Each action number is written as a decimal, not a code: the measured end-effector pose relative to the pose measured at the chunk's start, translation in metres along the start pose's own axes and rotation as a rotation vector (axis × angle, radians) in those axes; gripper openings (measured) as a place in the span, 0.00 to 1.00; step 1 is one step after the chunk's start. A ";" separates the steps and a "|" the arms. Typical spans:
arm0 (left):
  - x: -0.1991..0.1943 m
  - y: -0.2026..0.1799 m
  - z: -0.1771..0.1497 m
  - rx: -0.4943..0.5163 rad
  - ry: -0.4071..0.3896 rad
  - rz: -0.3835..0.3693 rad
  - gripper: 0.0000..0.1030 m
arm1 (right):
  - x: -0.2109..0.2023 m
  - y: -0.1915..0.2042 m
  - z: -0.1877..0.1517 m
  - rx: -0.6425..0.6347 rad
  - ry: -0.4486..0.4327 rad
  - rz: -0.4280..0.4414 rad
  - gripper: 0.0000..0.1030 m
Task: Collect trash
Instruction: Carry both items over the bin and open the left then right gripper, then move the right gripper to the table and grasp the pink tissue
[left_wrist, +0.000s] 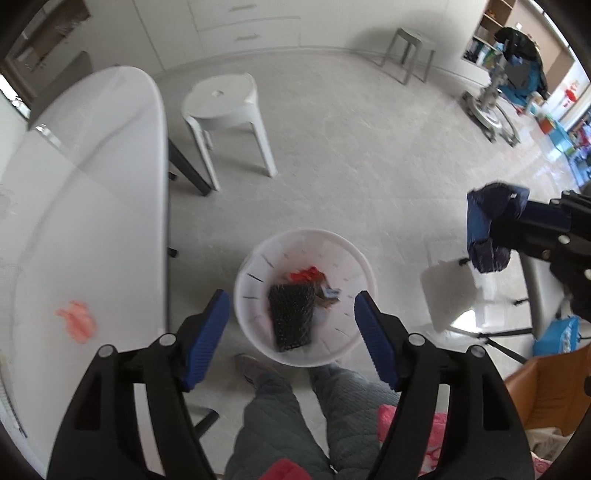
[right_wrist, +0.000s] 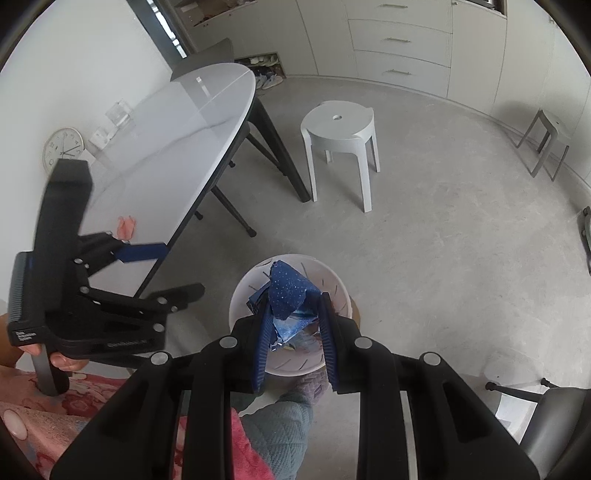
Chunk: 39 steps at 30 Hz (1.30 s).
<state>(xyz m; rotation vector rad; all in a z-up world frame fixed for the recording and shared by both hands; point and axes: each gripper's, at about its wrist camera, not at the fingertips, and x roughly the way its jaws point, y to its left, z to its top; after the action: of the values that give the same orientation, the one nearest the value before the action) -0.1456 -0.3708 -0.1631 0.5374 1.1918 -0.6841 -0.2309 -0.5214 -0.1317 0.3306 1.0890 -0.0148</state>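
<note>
Left wrist view: my left hand-held gripper (left_wrist: 291, 325) hangs spread and empty over the white slotted wastebasket (left_wrist: 354, 258) on the floor, which holds a black dotted wrapper (left_wrist: 291, 317) and red scraps (left_wrist: 304, 275). My right hand-held gripper (right_wrist: 295, 328) pinches a crumpled blue starry wrapper (right_wrist: 288, 291) above that wastebasket. One pink scrap (left_wrist: 75, 319) lies on the tabletop (left_wrist: 92, 166).

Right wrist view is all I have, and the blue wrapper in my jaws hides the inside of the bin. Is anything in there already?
Observer: Yes. The left wrist view shows a black dotted piece and a red scrap inside the white bin.
Operator: Is the left gripper carrying anything?
Observer: No. The left gripper is open with nothing between its pads, pointing down at the bin.
</note>
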 end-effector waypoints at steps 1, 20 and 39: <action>-0.004 0.001 -0.002 -0.002 -0.007 0.012 0.67 | 0.002 0.002 0.000 -0.008 0.005 0.002 0.25; -0.063 0.109 -0.043 -0.235 -0.076 0.193 0.79 | 0.160 0.069 -0.012 -0.170 0.308 -0.044 0.72; -0.102 0.262 -0.141 -0.695 -0.120 0.328 0.89 | 0.092 0.251 0.089 -0.462 0.004 0.118 0.98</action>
<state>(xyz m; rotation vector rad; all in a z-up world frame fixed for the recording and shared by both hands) -0.0689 -0.0720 -0.1002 0.0942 1.1077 -0.0009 -0.0672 -0.2936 -0.1098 -0.0218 1.0413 0.3377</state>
